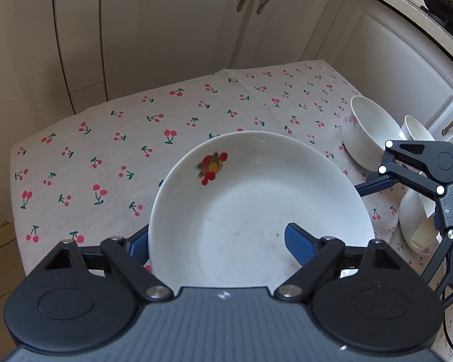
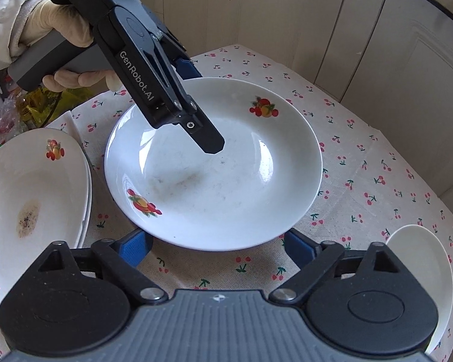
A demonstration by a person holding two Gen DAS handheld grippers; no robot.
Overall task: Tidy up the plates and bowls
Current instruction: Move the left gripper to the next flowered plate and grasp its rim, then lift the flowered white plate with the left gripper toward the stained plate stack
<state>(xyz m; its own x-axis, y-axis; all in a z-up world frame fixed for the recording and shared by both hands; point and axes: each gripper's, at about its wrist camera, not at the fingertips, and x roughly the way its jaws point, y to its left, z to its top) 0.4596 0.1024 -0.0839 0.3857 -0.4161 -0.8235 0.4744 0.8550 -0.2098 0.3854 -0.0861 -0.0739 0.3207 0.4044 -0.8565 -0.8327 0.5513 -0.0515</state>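
A wide, shallow white ceramic plate with small fruit decals [image 2: 214, 166] sits in the middle of a table covered by a pale cloth printed with red cherries [image 1: 105, 157]. The left gripper [image 1: 217, 241] straddles the plate's near rim, one blue finger [image 1: 302, 242] over the inside of the dish and the other outside and below the edge. Its jaws stand well apart, not yet closed on the rim. In the right wrist view this gripper reaches down from the upper left, held by a hand in a pale glove [image 2: 66, 33].

The right gripper [image 2: 217, 249] hovers just short of the plate's near edge — jaws spread, nothing between them.

The step in hand appears to be taking hold of this plate. Next, the left jaws would need to close on the rim and lift, probably towards the stack of matching white plates [image 2: 30, 187] lying just beside it; the top one carries a brown stain.

The central plate looks glossy and slippery, with faint smudges in its well and a fruit decal on opposite sides. White ceramic bowls [image 1: 371, 132] stand further off at the table's edge, one of them tipped on its side [image 1: 413, 220].
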